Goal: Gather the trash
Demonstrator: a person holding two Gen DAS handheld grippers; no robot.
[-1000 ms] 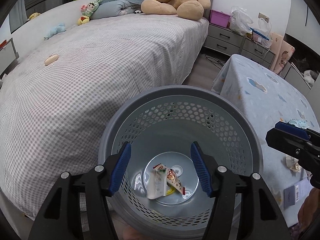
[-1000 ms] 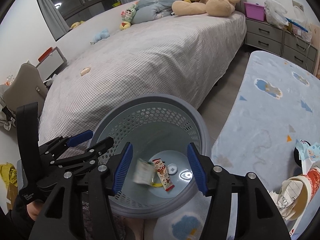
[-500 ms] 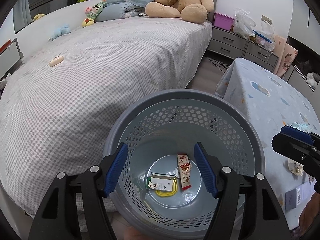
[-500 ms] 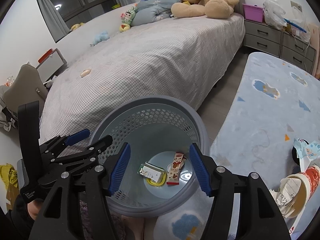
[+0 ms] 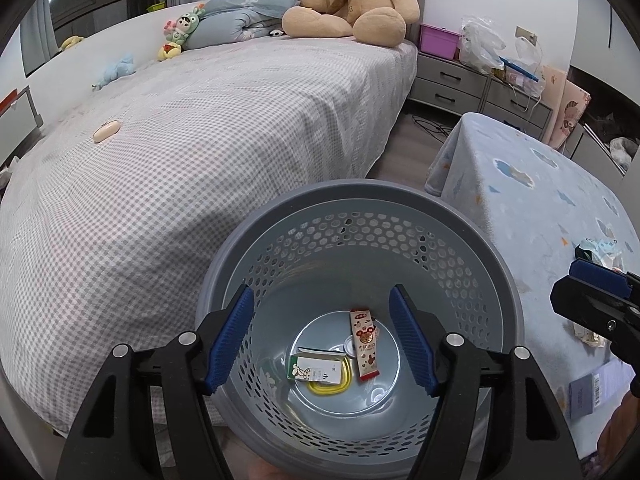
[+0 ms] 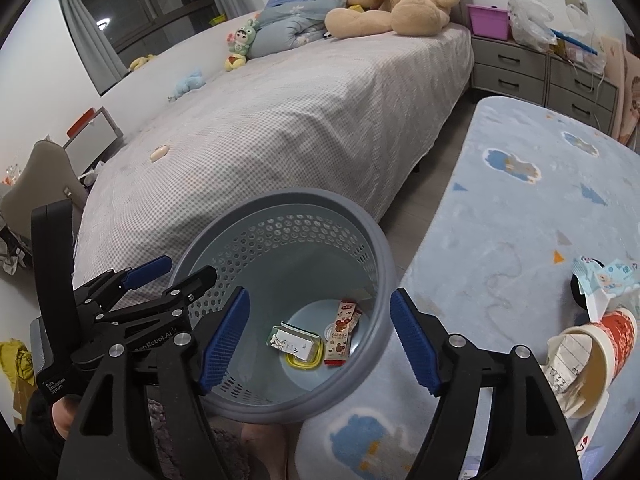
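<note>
Wrappers (image 5: 363, 344) now flat in basket (image 5: 496, 280), red one lengthwise; both grippers released, right widening.

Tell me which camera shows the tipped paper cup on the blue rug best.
The right wrist view. The paper cup lies on its side at the right edge, mouth toward the camera, crumpled paper inside. The left wrist view does not show it clearly; the right tongs block that area of the rug.
</note>
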